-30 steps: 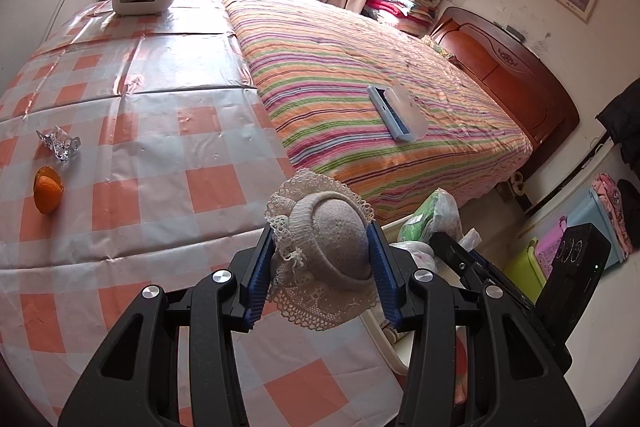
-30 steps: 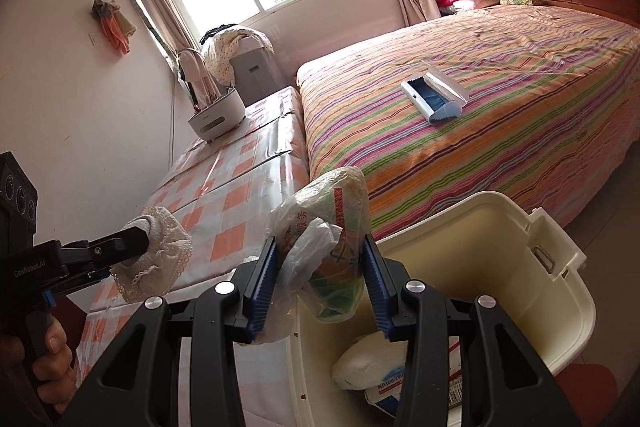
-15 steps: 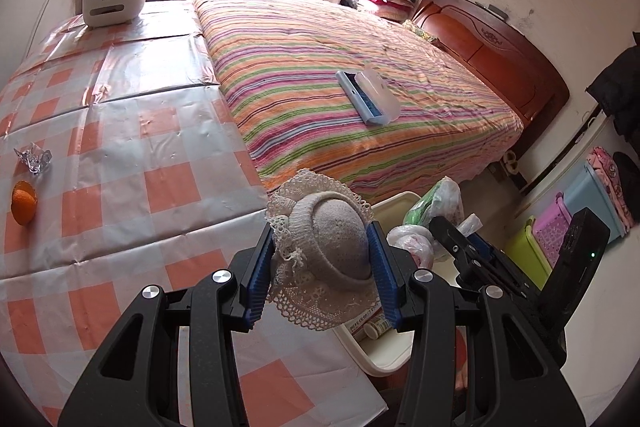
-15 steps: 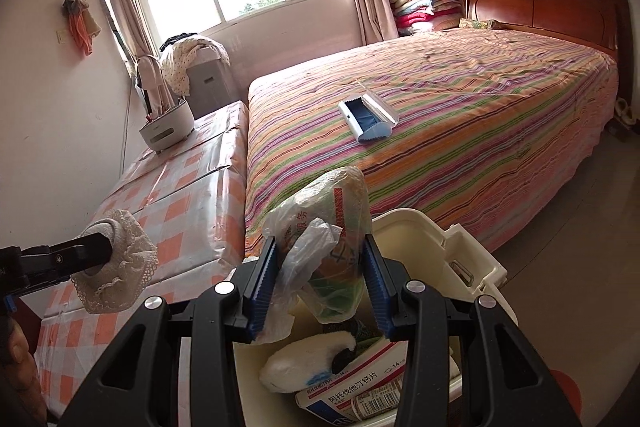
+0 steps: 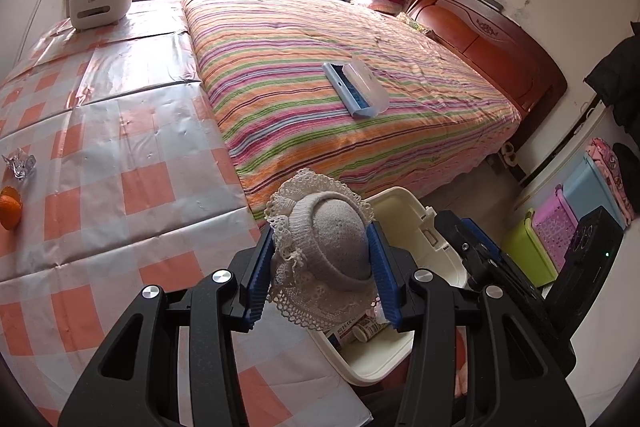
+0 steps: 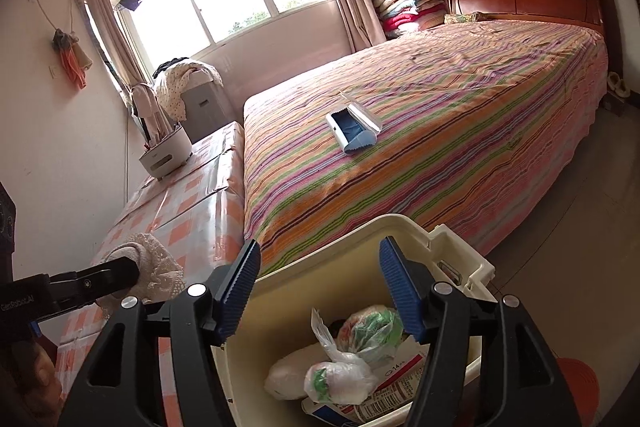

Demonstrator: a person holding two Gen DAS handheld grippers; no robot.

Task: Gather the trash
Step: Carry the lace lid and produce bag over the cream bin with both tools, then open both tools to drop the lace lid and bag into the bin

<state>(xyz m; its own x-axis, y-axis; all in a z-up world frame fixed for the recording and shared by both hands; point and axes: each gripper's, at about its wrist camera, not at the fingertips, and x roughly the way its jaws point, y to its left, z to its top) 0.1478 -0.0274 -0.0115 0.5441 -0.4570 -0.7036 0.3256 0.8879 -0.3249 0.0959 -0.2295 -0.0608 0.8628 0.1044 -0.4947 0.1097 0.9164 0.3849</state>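
Observation:
My left gripper [image 5: 319,237] is shut on a small grey knitted hat with a lace brim [image 5: 336,251]. It holds the hat above the table's edge, beside the cream bin [image 5: 400,201]. In the right wrist view the hat [image 6: 160,263] hangs left of the bin [image 6: 360,227]. My right gripper [image 6: 320,251] is over the bin with its jaws opening and nothing between them. A green-and-white plastic bag [image 6: 368,331] lies in the bin on other packaging. A crumpled clear wrapper [image 5: 18,165] and an orange [image 5: 10,213] lie on the checked tablecloth [image 5: 132,187] at the left.
A striped bed [image 5: 320,47] adjoins the table, with a blue-and-white case [image 5: 356,89] on it. A white holder [image 5: 102,3] stands at the table's far end. Coloured baskets [image 5: 560,231] sit on the floor right of the bin. A person's hand [image 6: 24,367] grips the left gripper's handle.
The right jaws have opened and the plastic bag has dropped into the bin. Both grippers have shifted towards the bin; the left still holds the hat.

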